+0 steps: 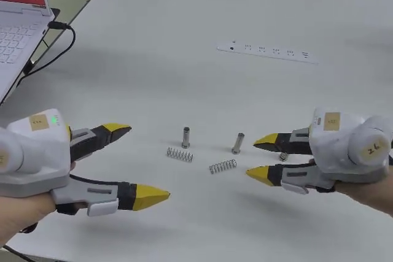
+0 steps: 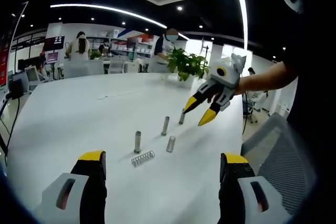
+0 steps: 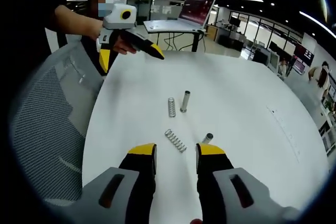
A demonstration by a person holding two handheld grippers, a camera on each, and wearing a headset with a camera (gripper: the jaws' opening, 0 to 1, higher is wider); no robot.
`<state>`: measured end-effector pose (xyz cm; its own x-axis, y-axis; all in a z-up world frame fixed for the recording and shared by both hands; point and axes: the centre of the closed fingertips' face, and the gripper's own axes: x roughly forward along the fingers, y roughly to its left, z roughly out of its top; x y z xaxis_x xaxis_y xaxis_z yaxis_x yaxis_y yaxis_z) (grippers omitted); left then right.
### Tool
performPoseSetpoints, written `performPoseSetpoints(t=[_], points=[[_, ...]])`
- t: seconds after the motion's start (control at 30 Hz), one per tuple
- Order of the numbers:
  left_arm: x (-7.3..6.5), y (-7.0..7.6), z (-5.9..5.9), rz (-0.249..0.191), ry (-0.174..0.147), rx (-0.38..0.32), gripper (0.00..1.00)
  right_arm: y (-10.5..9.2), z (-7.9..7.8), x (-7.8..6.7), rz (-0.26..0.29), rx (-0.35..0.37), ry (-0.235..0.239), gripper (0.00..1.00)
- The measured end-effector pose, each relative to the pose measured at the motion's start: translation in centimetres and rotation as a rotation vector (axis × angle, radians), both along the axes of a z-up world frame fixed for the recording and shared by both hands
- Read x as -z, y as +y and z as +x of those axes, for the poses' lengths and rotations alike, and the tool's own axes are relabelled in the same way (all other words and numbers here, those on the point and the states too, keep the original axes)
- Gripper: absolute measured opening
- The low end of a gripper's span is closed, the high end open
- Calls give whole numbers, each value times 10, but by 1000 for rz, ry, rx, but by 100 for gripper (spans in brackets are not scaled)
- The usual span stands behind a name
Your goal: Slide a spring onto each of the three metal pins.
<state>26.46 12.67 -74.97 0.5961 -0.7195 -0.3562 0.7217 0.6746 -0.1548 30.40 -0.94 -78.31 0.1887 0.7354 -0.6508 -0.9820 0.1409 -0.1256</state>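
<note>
Two short metal pins (image 1: 186,137) (image 1: 237,143) stand upright mid-table. A third pin (image 1: 283,156) peeks out between the jaws of my right gripper (image 1: 254,157). Two springs (image 1: 179,154) (image 1: 222,166) lie flat just in front of the pins. My left gripper (image 1: 140,162) hovers to their left, jaws wide open and holding nothing. In the left gripper view, all three pins (image 2: 137,141) (image 2: 165,125) (image 2: 181,117) and both springs (image 2: 143,158) (image 2: 171,143) lie ahead of the left gripper (image 2: 163,157). The right gripper (image 3: 176,150) is open, with a spring (image 3: 175,140) and a pin (image 3: 208,138) just beyond its tips.
A white power strip (image 1: 267,52) lies further back on the white table (image 1: 184,59). At the far left corner stands an open laptop (image 1: 18,4) with a black cable (image 1: 55,47). A grey mesh chair (image 3: 58,114) stands beside the table edge.
</note>
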Motion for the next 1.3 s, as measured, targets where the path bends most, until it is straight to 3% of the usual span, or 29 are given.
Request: performPoseSetpoints(t=[0.47,0.57,0.83,1.3], points=[[0,1,-2,-15,12,0,86,18,-2,23,-87,-76,-8,24],[0,0,-2,-12,11,6,85,22,1,25,-96,-85,-32,20],[0,-2,-3,-11,13,10,85,33,5,38,-123,-96,-7,21],[2,4,-6,-5,18,5,84,32,14,60,-180,-94,11,20]])
